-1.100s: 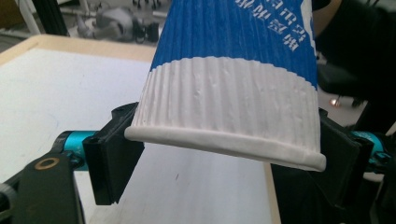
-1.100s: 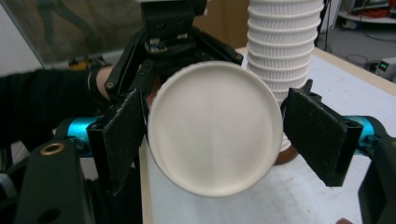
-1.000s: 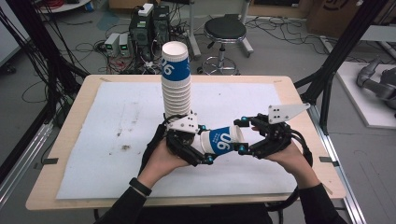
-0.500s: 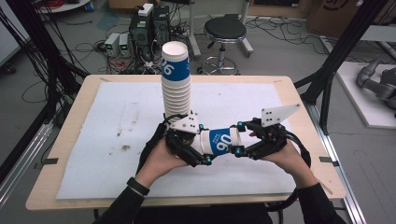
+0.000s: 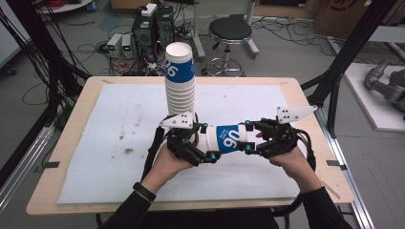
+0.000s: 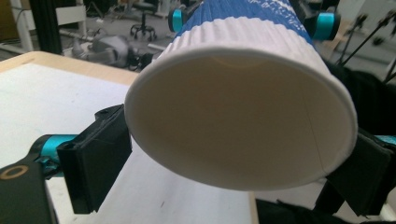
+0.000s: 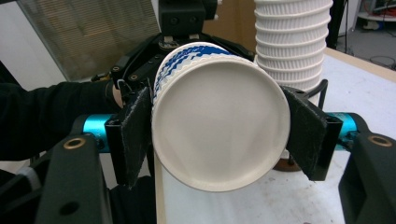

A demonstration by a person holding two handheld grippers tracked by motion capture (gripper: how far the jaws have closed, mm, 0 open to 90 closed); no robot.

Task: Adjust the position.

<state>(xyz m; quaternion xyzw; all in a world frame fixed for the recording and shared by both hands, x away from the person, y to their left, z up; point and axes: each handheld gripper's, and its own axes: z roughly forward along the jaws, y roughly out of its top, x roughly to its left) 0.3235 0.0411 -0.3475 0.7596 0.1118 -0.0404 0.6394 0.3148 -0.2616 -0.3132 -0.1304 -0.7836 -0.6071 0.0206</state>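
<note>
1. A blue-and-white paper cup [image 5: 228,138] lies on its side in the air above the table, held between the two grippers, its blue band with white numerals facing up

2. The left gripper [image 5: 204,143] is clamped on the cup's open, wide end; in the left gripper view the rim and pale inside of the cup [image 6: 243,121] face the camera, with a black jaw pressed against each side

3. The right gripper [image 5: 249,138] grips the cup's closed, narrow end; in the right gripper view the flat white bottom of the cup [image 7: 219,126] faces the camera, squeezed between the two black pads

4. Both hands sit close together near the front middle of the table, the left hand [image 5: 167,164] under its gripper and the right hand [image 5: 291,162] under the other, dark sleeves coming in from the bottom edge

5. Just behind the left gripper stands a tall stack of cups [image 5: 180,81], upright on the white sheet [image 5: 95,143], ribbed white sides with a blue-banded cup on top; the same stack rises behind the held cup in the right gripper view [image 7: 292,42]

6. The white sheet covers most of the wooden table [image 5: 62,191] and carries a few dark smudges to the left of the hands

7. Beyond the table a black stool [image 5: 230,33] stands on the floor among cables and computer boxes [image 5: 153,24]
</note>
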